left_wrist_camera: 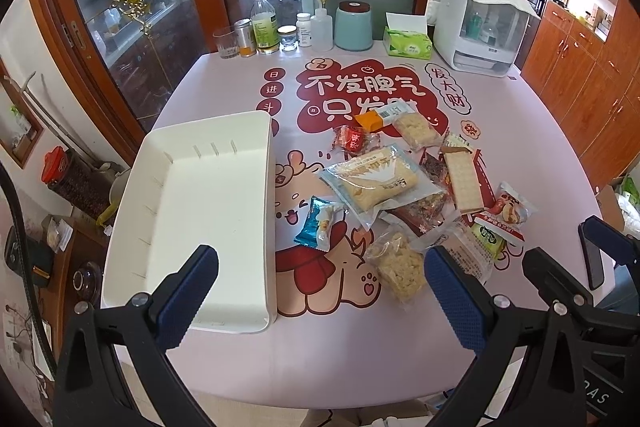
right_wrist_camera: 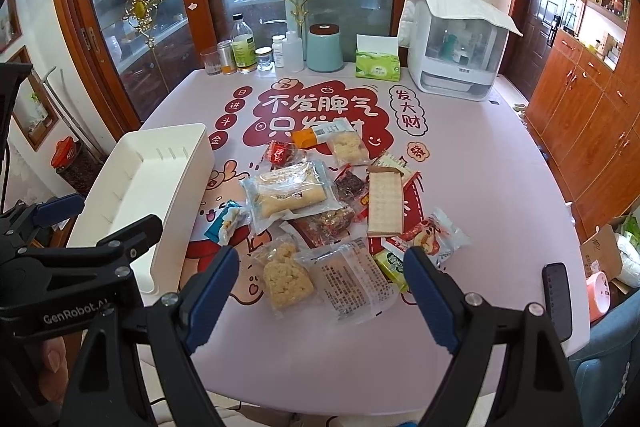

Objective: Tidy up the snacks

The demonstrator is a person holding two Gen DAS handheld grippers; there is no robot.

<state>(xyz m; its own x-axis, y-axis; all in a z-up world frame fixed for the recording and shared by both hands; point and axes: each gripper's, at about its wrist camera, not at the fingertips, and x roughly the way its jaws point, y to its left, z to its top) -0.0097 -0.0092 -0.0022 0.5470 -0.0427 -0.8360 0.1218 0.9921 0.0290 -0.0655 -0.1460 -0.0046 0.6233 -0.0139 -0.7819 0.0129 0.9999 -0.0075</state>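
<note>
A white plastic tray (left_wrist_camera: 192, 211) lies empty on the table's left side; it also shows in the right wrist view (right_wrist_camera: 136, 183). A pile of wrapped snacks lies right of it: a large clear pack of biscuits (left_wrist_camera: 376, 183), a blue small pack (left_wrist_camera: 320, 223), a puffed rice bar (left_wrist_camera: 396, 267), a long wafer pack (left_wrist_camera: 462, 179). My left gripper (left_wrist_camera: 320, 295) is open and empty above the near table edge. My right gripper (right_wrist_camera: 320, 291) is open and empty, hovering over a clear pack (right_wrist_camera: 352, 279) and a rice bar (right_wrist_camera: 286, 277).
Bottles, jars and a glass (left_wrist_camera: 228, 43) line the far edge, with a teal canister (left_wrist_camera: 354, 27), a green tissue box (left_wrist_camera: 408, 43) and a white appliance (left_wrist_camera: 476, 27). A phone (right_wrist_camera: 558, 297) lies at the near right. Wooden cabinets stand right of the table.
</note>
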